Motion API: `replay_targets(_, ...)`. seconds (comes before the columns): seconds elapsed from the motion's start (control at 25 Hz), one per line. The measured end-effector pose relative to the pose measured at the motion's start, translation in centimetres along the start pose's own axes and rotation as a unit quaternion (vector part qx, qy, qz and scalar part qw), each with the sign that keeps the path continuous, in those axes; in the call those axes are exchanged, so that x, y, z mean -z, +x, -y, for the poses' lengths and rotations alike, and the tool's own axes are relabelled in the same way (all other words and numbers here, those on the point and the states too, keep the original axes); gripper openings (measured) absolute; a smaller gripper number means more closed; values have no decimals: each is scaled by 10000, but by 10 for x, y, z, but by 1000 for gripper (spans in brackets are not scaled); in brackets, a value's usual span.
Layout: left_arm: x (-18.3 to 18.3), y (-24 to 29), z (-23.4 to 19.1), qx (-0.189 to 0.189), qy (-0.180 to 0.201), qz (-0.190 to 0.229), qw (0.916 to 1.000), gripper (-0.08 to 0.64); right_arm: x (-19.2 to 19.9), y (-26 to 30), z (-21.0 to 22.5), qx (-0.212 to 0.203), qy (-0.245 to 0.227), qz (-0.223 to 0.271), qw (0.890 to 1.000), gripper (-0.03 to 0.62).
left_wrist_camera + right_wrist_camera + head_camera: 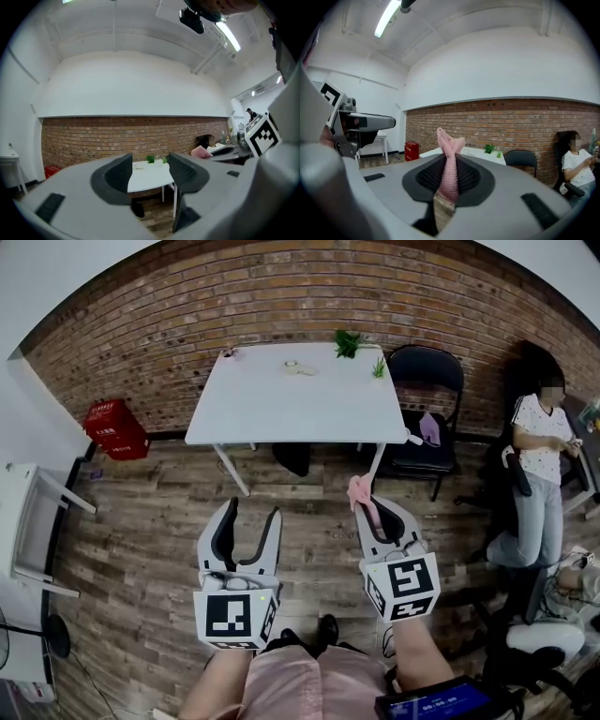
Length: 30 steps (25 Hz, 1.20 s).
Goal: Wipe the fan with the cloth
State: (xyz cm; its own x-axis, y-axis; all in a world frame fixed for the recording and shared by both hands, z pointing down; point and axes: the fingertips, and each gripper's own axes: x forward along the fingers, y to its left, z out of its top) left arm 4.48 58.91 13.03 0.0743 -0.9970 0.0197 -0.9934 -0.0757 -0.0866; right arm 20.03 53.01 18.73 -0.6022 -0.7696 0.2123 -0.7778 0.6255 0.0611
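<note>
The pink cloth stood pinched in the closed right claw, at one o'clock from the person; the left claw gaped empty. The white worktop lay at twelve. No fan showed clearly. Holding that firm pinch, loose end forward, would likely serve the wiping best.

We see a white rectangular table standing on the wooden plank floor. On it sit a leafy green plant, a smaller green sprig and a pale little object we can't identify. A red plastic crate rests on the floor.
</note>
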Motion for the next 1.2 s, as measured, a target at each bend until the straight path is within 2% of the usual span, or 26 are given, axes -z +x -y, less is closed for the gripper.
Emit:
replay_targets(0.28,10,22,7,-130,72,-131,9998,250,11,23,18,-225,50,-81,9997,52)
replay_targets(0.44,16,38,-3,-226,73,-190,9995,250,15,49,21,-357,86,-168,9992,52)
replay_targets(0.68,38,92,-38,-304,-70,-299,9991,250,26,113,28,-497,108,-333,9982,52)
replay_targets(0.88,51,154,-76,-227,-26,-417,9989,250,19,186,40,-467,155,-423,9979,52)
replay_targets(1.08,51,212,-115,-109,-34,-441,9990,250,4,247,53,-353,228,-444,9981,52)
replay_targets(1.2,43,241,-132,-64,-140,-291,9995,250,-6,276,59,-272,218,-401,9986,52)
